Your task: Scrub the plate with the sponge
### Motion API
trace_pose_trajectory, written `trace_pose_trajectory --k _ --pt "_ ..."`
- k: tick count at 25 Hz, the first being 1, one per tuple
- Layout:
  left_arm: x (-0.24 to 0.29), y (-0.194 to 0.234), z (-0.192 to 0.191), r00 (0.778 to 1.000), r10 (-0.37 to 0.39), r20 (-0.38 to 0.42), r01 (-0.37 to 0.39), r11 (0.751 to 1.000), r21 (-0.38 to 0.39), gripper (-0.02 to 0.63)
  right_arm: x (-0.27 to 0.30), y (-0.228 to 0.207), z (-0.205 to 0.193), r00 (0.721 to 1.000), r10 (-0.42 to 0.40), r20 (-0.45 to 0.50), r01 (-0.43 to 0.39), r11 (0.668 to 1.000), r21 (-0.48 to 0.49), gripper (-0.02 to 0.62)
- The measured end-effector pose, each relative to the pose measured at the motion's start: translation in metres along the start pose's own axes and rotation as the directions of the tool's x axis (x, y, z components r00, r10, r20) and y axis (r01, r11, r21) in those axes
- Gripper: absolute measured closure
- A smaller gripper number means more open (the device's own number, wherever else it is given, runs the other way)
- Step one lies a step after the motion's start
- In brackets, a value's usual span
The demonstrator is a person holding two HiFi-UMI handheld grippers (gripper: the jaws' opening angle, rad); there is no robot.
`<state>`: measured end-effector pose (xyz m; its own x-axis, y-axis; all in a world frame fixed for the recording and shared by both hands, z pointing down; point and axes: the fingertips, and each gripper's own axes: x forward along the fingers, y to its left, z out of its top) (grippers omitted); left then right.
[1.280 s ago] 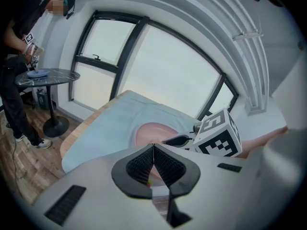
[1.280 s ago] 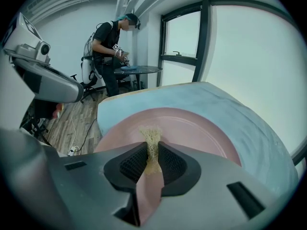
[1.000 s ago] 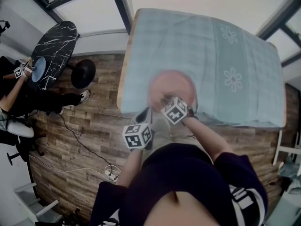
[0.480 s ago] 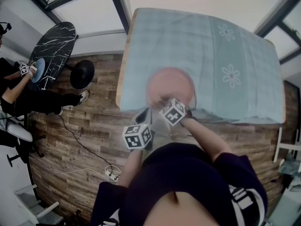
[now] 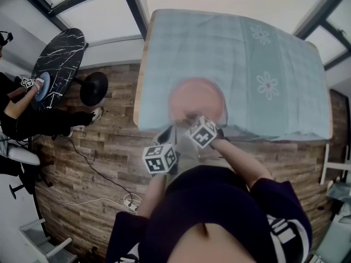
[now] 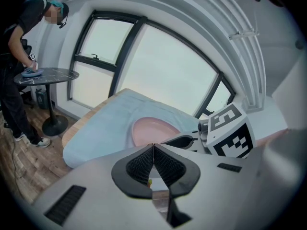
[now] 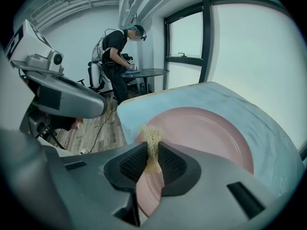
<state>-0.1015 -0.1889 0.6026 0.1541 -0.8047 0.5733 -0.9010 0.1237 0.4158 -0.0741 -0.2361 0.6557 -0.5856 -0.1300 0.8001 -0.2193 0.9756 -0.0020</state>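
Observation:
A pink plate (image 5: 197, 97) lies on the light blue tablecloth (image 5: 263, 53) close to the table's near edge; it also shows as the plate (image 7: 211, 133) and the plate (image 6: 152, 130). My right gripper (image 7: 152, 150) is shut on a thin tan fibrous sponge (image 7: 152, 137), which sticks up between the jaws over the plate's near rim. In the head view the right gripper (image 5: 191, 118) is at that rim. My left gripper (image 6: 153, 148) is shut with nothing held, off the table's near edge to the plate's left, seen from above as the left gripper (image 5: 166, 135).
The table's wooden edge (image 5: 138, 86) drops to a plank floor (image 5: 98, 158) with a cable. At the far left a person (image 7: 115, 51) works at a round black marble table (image 5: 57, 59) on a pedestal base (image 5: 94, 87). Windows run behind the table.
The right gripper with the sponge has drawn slightly toward the plate's near rim. The left gripper has stayed where it was.

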Motion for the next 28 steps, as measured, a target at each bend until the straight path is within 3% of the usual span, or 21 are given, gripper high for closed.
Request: trace_pose_trajectory --k 17,28 --pt "0.035 0.002 0.028 0.999 -0.047 -0.021 0.048 0.998 0.033 0.594 -0.022 -0.118 -0.006 0.977 -0.209 -0.039 0.21 0.978 0.013 0.528" --pt "0.05 0.004 0.041 0.997 -0.065 -0.034 0.067 0.997 0.045 0.594 -0.021 -0.155 -0.016 0.956 -0.275 -0.102 0.269 0.961 -0.068 0.528"
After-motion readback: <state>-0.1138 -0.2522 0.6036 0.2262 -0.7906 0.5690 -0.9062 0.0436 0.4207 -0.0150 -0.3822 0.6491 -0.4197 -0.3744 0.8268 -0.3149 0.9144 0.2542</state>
